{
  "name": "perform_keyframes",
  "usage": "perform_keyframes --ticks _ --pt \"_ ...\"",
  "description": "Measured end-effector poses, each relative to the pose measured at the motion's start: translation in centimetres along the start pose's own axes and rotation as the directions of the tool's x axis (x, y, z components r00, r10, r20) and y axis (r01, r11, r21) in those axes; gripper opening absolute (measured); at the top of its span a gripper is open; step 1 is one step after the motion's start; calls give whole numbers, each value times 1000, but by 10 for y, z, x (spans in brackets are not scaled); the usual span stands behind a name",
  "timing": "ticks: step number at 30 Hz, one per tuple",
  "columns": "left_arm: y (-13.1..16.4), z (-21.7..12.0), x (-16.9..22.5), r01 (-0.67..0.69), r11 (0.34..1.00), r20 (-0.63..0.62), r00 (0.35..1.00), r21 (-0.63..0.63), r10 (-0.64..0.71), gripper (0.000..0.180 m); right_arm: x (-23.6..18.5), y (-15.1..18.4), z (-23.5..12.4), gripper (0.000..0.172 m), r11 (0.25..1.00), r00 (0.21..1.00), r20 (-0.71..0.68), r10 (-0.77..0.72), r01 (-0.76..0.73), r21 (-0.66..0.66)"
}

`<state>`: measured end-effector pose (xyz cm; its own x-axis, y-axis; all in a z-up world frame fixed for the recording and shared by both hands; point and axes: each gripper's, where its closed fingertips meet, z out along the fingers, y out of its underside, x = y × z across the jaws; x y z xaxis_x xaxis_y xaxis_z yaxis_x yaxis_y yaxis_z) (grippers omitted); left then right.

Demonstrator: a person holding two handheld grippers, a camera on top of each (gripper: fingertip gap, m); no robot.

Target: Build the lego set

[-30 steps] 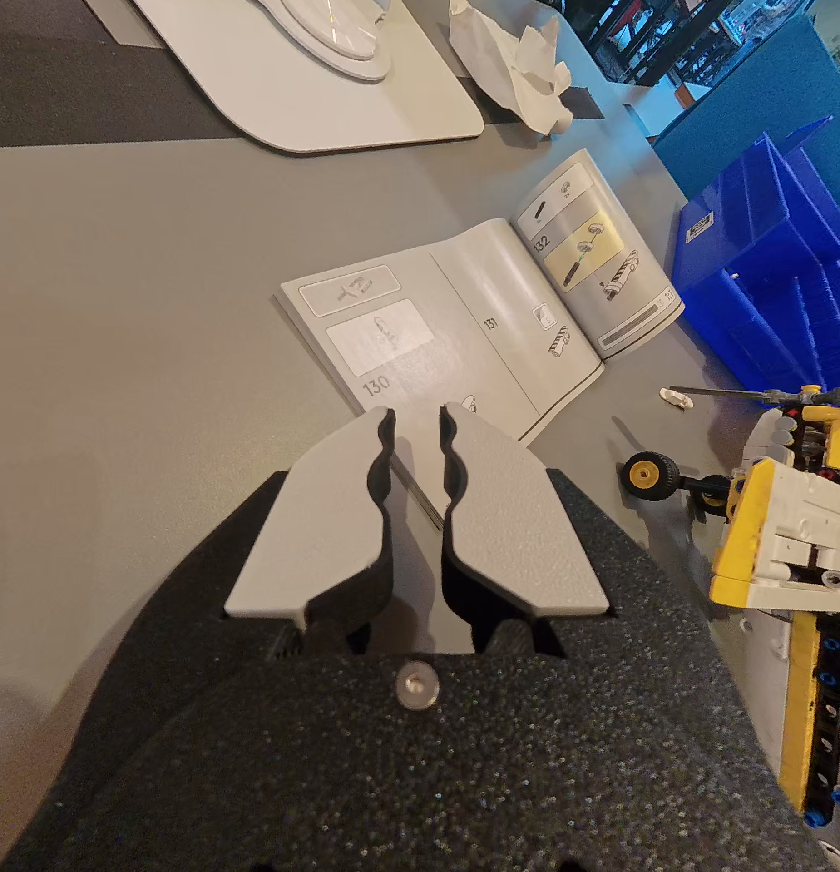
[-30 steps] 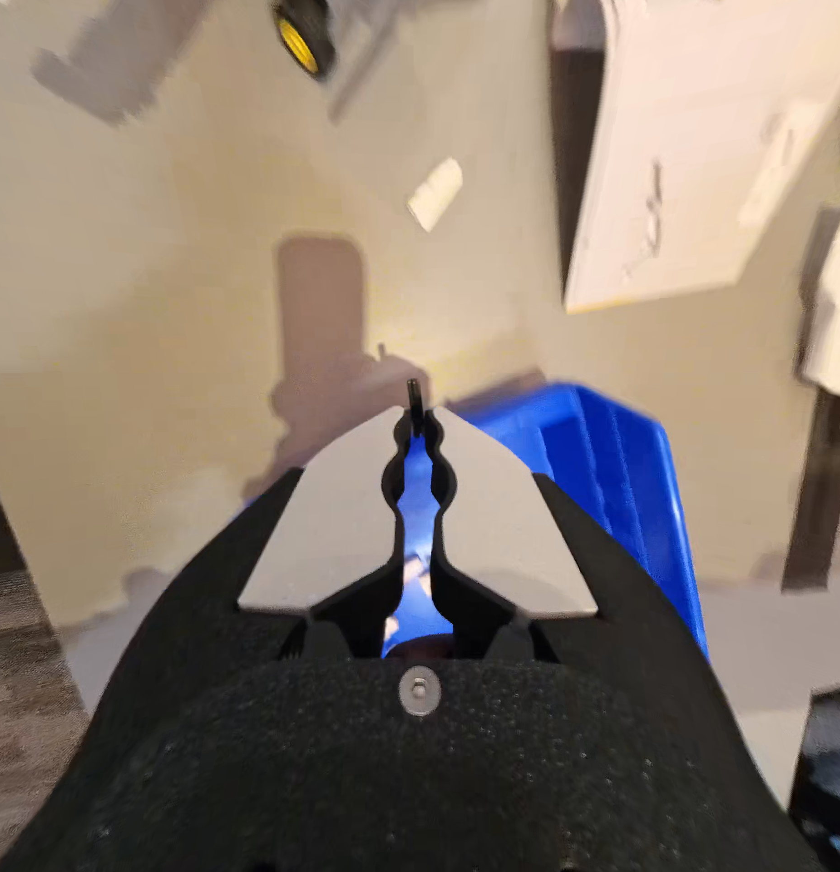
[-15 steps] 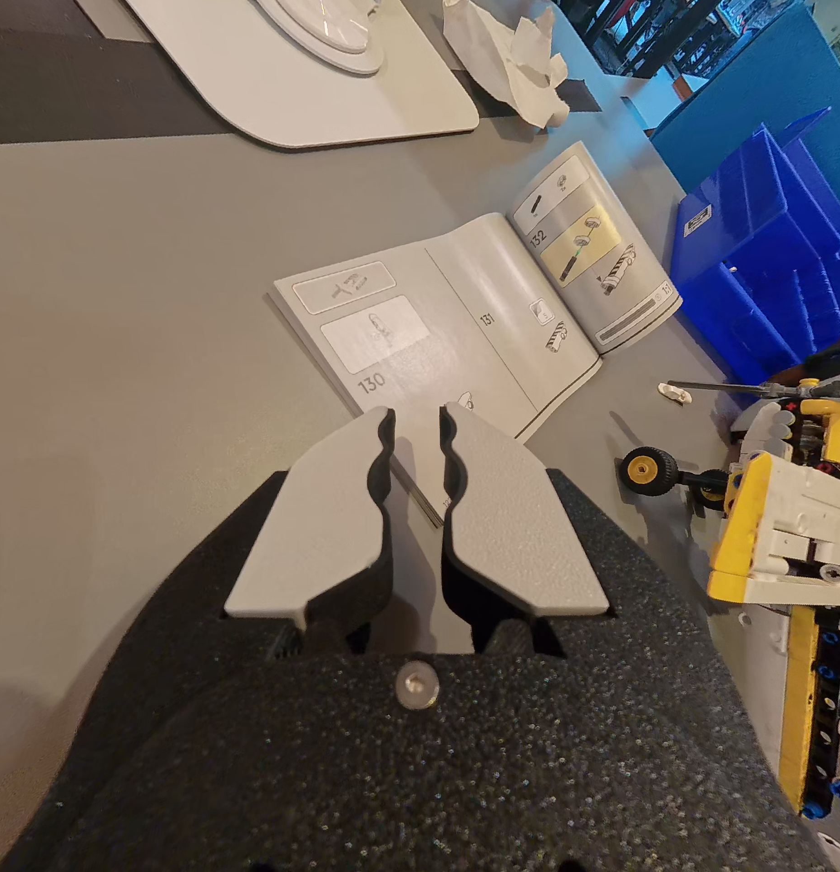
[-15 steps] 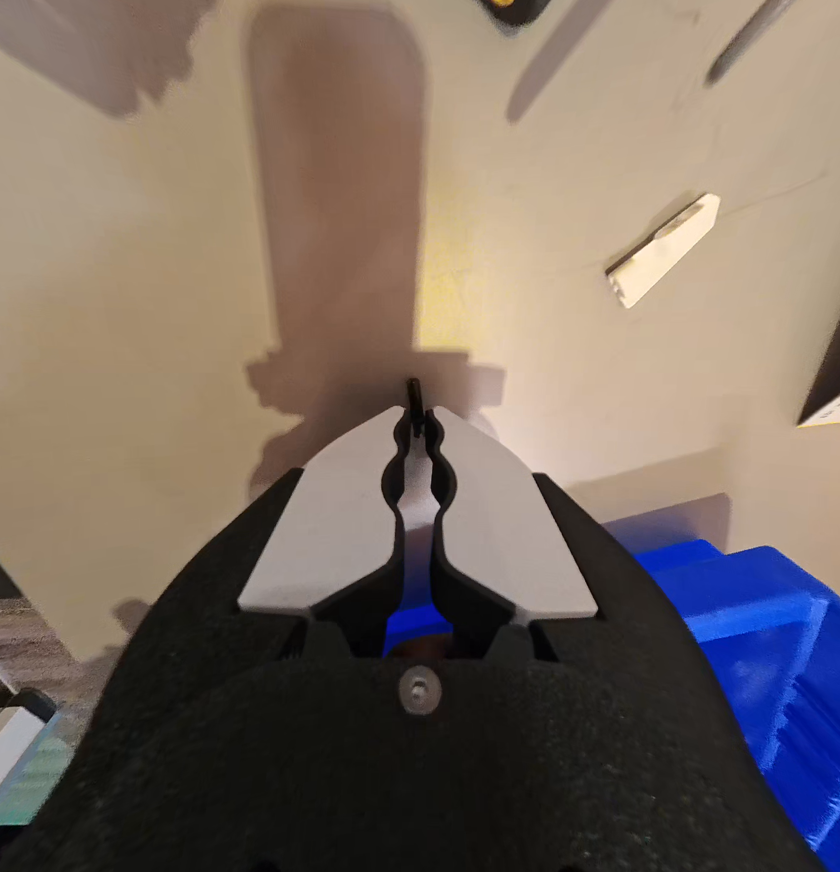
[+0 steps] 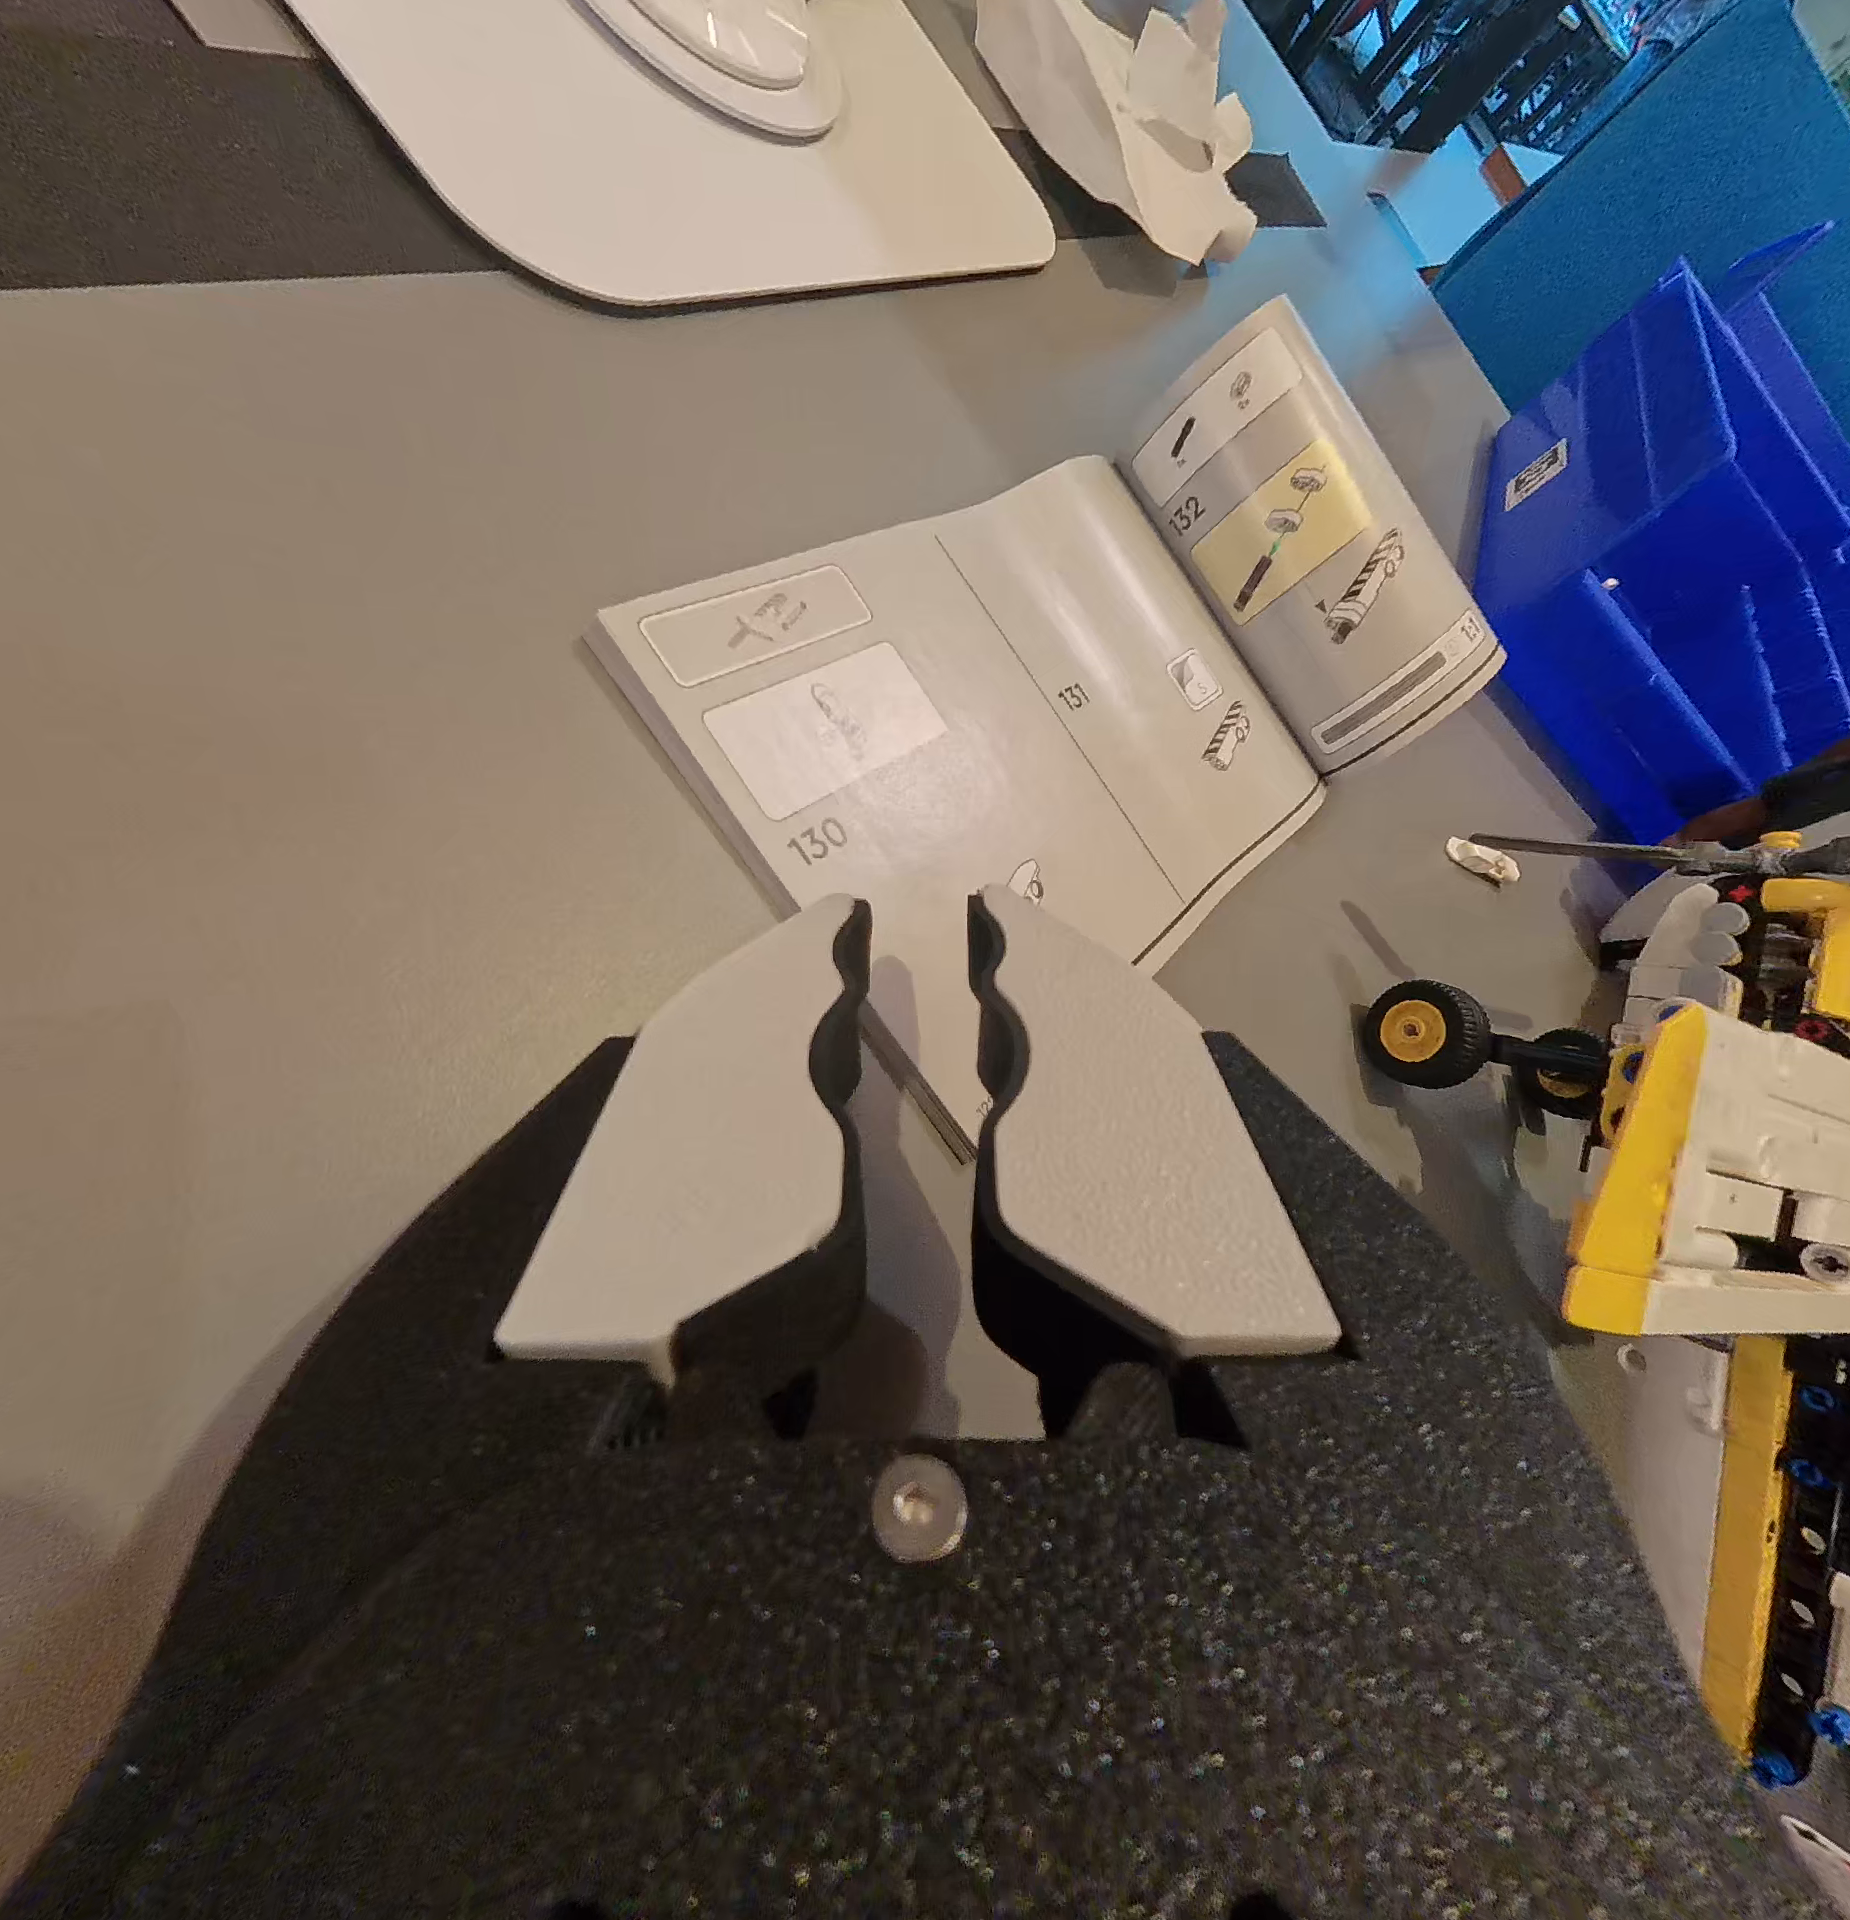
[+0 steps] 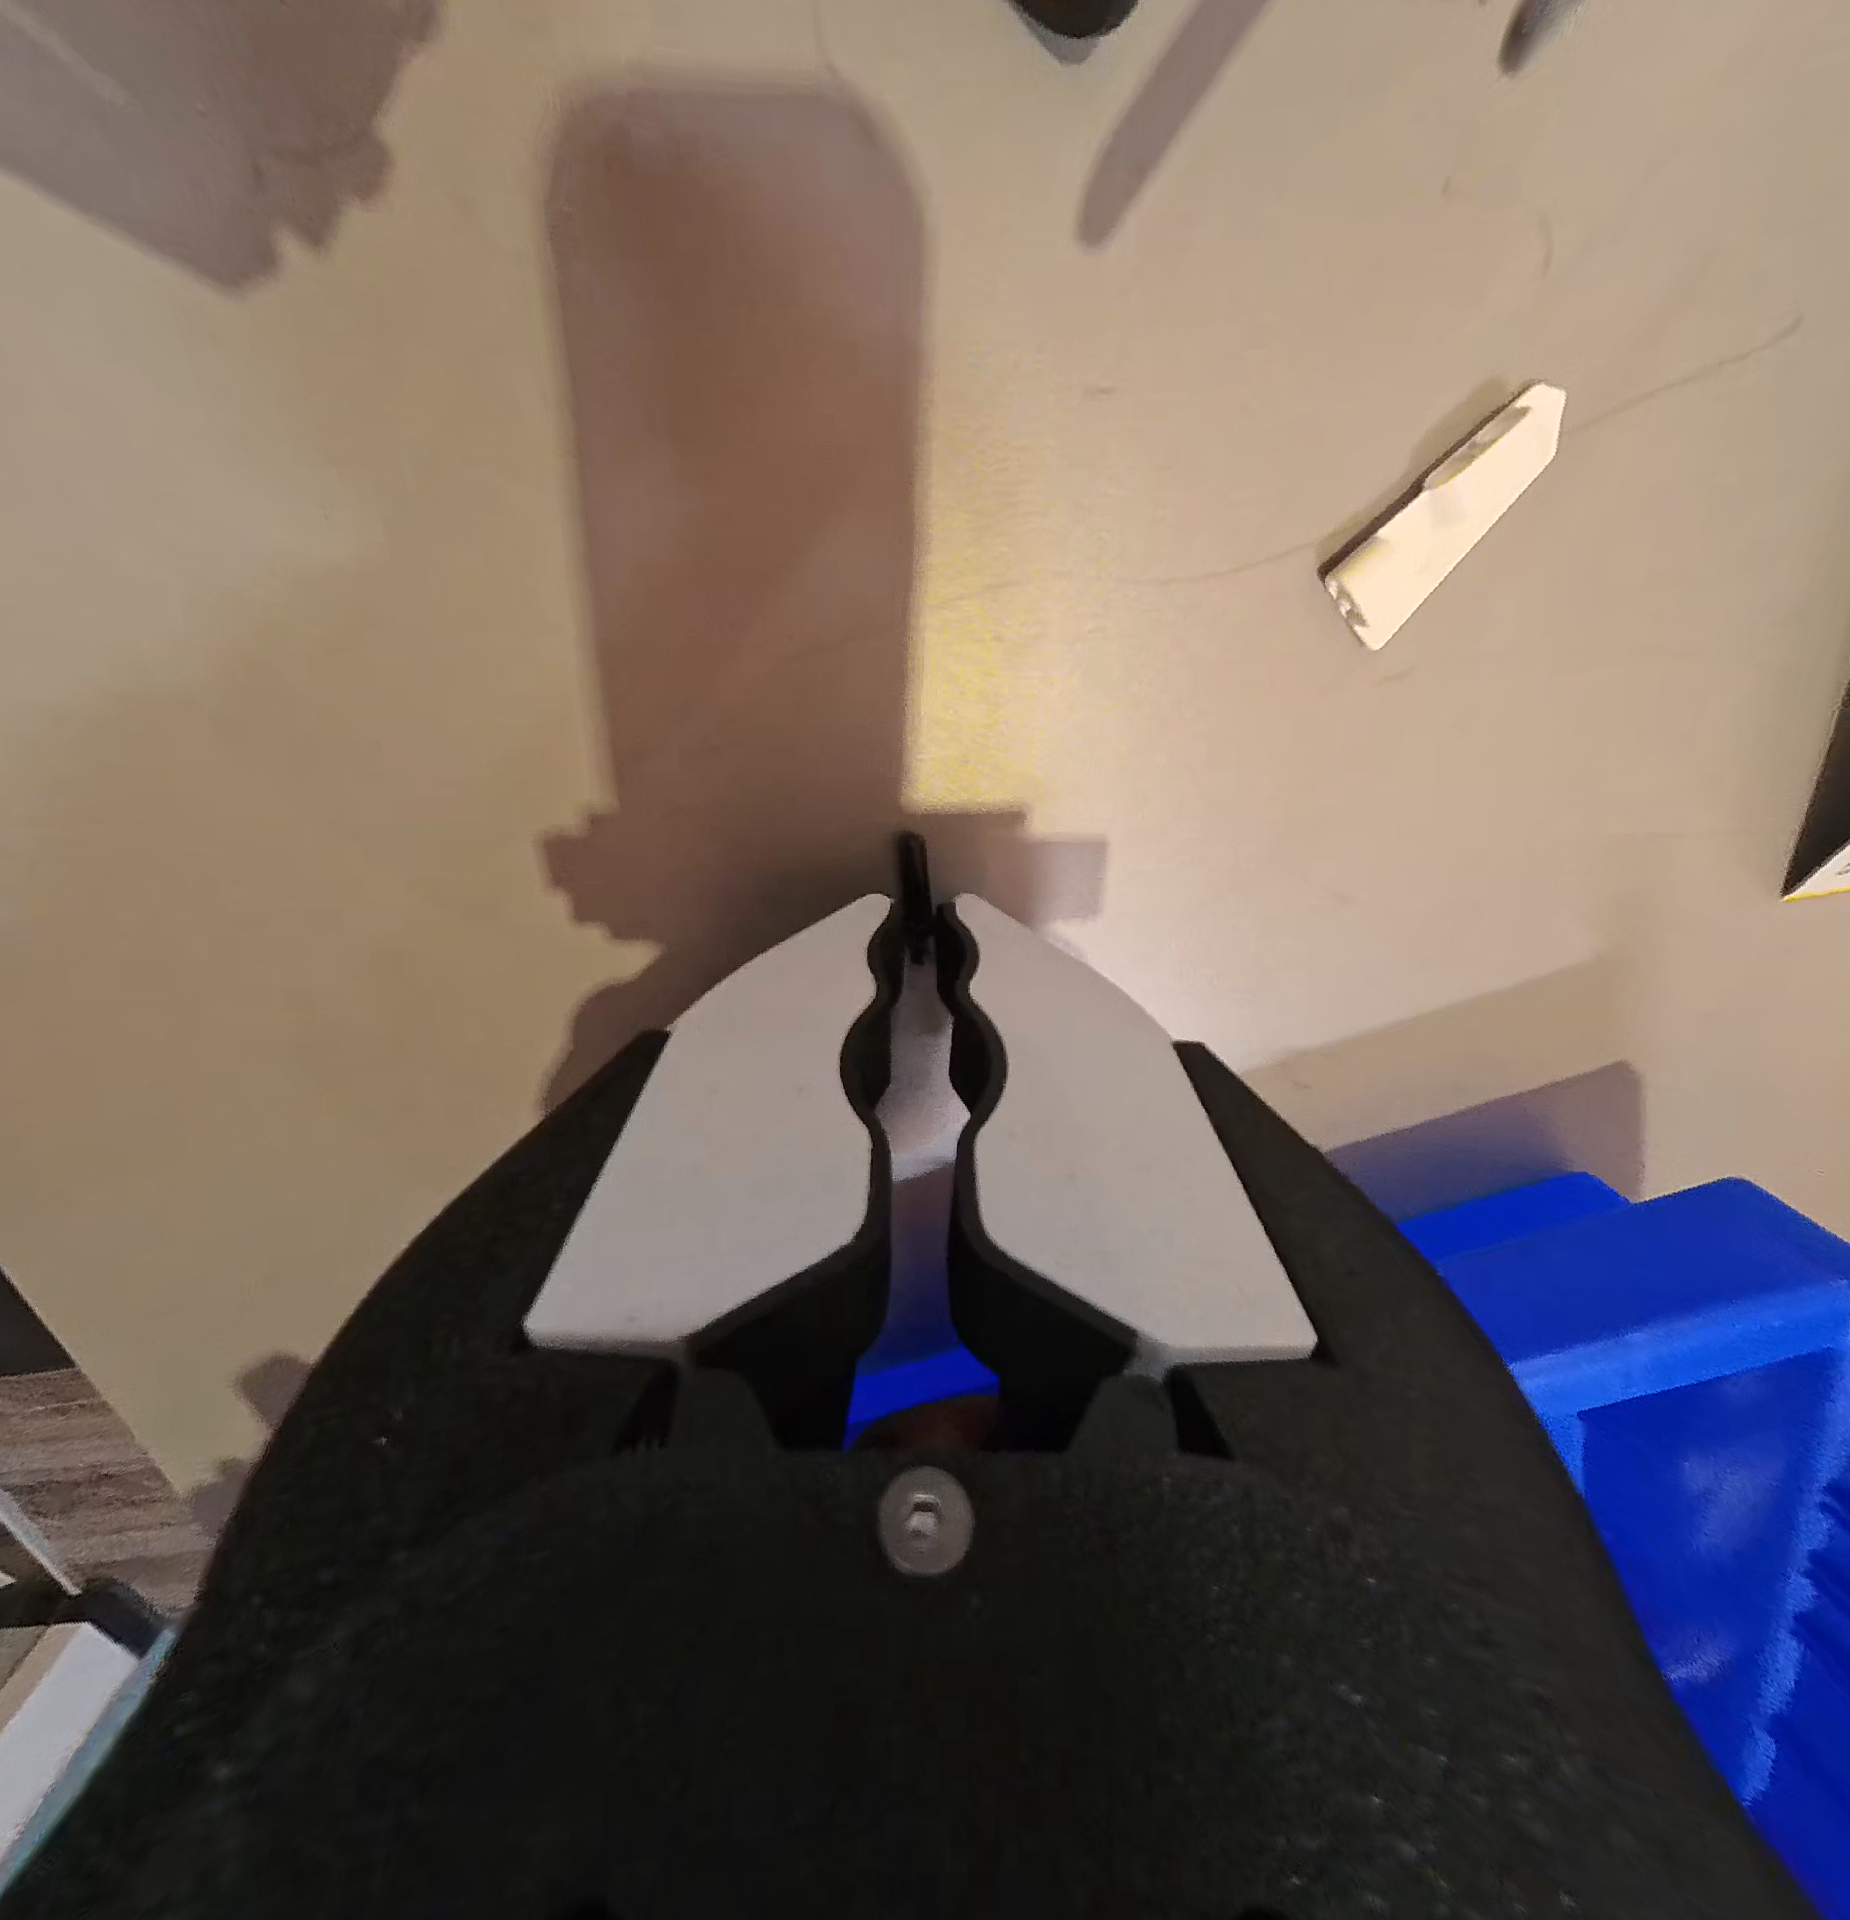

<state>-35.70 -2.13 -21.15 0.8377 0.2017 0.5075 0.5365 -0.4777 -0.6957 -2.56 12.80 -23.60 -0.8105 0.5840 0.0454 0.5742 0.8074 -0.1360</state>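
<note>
- Left hand-held gripper (image 5: 918, 909) hung above the grey surface (image 5: 277, 727) with its two fingers spread and nothing between them; its tips sat over the near corner of an open instruction booklet (image 5: 1004, 665)
- Right hand-held gripper (image 6: 913, 906) had its fingers pressed almost together, pinching a small black pin (image 6: 908, 868) at the very tips; the pin stuck out past them, over the pale surface (image 6: 277, 623) and above a shadow
- Nearest things to the right one: a small white piece (image 6: 1440, 514) lying off to the side, apart from it, and a blue bin (image 6: 1627, 1403) low beside its body
- Beside the left one, to its right: a yellow, white and black brick-built model (image 5: 1731, 1195) with a wheel (image 5: 1428, 1034) standing out from it
- Farther off lay a white board (image 5: 692, 187) and crumpled white paper (image 5: 1129, 125)
- Counted: two hand-held grippers, one black pin, one booklet, one model, one loose white piece; the number of blue bins (image 5: 1679, 582) I could not tell, as they stood stacked
</note>
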Motion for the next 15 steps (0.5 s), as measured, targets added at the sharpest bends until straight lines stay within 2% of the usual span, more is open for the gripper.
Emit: perform_keyframes --ticks 10,13,15 --pt "0 0 0 -5 1000 1 1000 0 5 18 0 -1 0 6 1000 1000 18 5 -5 -11" --pt "0 0 0 -6 1000 1 1000 0 6 18 0 -1 -2 19 999 999 30 33 -34 2" --pt "0 0 1 -6 1000 -1 1000 1 6 18 1 -2 -7 21 997 997 41 61 -62 34"
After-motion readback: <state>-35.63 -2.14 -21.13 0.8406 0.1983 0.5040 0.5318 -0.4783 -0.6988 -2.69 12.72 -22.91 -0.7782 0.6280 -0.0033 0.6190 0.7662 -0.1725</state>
